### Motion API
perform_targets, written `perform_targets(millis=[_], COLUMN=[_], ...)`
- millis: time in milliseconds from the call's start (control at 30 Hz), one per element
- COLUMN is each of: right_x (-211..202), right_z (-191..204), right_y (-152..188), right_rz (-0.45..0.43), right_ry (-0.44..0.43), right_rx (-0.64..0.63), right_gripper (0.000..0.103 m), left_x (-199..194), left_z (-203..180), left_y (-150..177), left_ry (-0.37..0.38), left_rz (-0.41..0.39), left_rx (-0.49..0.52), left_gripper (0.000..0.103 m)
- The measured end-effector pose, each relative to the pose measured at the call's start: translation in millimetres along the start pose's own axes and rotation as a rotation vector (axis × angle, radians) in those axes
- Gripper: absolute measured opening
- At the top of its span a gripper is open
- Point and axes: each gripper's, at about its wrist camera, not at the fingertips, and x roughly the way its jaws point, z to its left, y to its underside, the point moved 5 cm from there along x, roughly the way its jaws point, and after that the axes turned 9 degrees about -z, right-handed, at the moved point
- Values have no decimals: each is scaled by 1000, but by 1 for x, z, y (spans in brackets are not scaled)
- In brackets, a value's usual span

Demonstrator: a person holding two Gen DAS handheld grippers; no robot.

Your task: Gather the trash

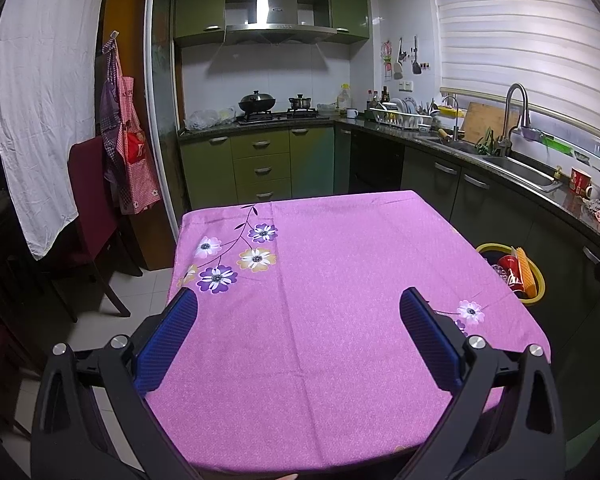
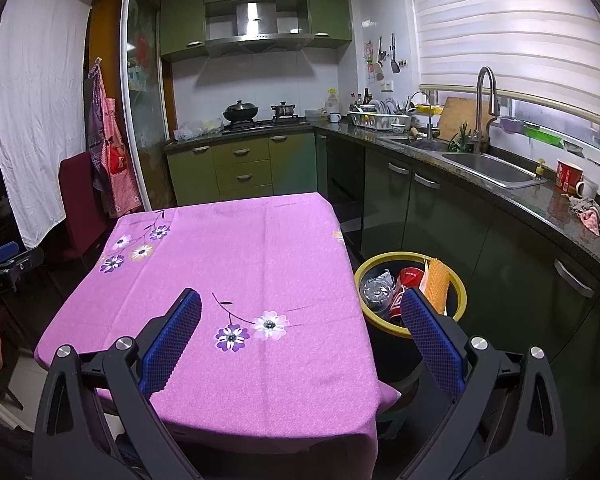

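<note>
A yellow-rimmed dark trash bin (image 2: 412,258) stands on the floor right of the table; it also shows in the left wrist view (image 1: 540,280). Inside it lie a red cup (image 2: 408,280), an orange mesh piece (image 2: 438,284) and clear plastic wrap (image 2: 376,290). The table wears a pink floral cloth (image 1: 320,300), also in the right wrist view (image 2: 240,260), with no loose item on it. My left gripper (image 1: 299,300) is open and empty above the table's near half. My right gripper (image 2: 301,300) is open and empty above the table's near right corner, its right finger beside the bin.
Green cabinets and a dark counter (image 2: 540,208) with a sink (image 2: 488,168) run along the right and back. A red cup (image 2: 568,176) and rags (image 2: 592,212) sit on the counter. A maroon chair (image 1: 92,216) stands left of the table. The left gripper shows at the far left (image 2: 4,264).
</note>
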Motion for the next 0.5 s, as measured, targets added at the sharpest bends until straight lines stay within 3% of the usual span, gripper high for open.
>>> perform_targets(millis=[500], right_x=[1], right_z=[1], right_y=[1], right_rz=[2], right_ry=[0], right_rx=[0], right_gripper=[98], left_x=[3], left_z=[-1], left_y=[1], left_ry=[6], left_rz=[16], left_rx=[-2], left_gripper=[97])
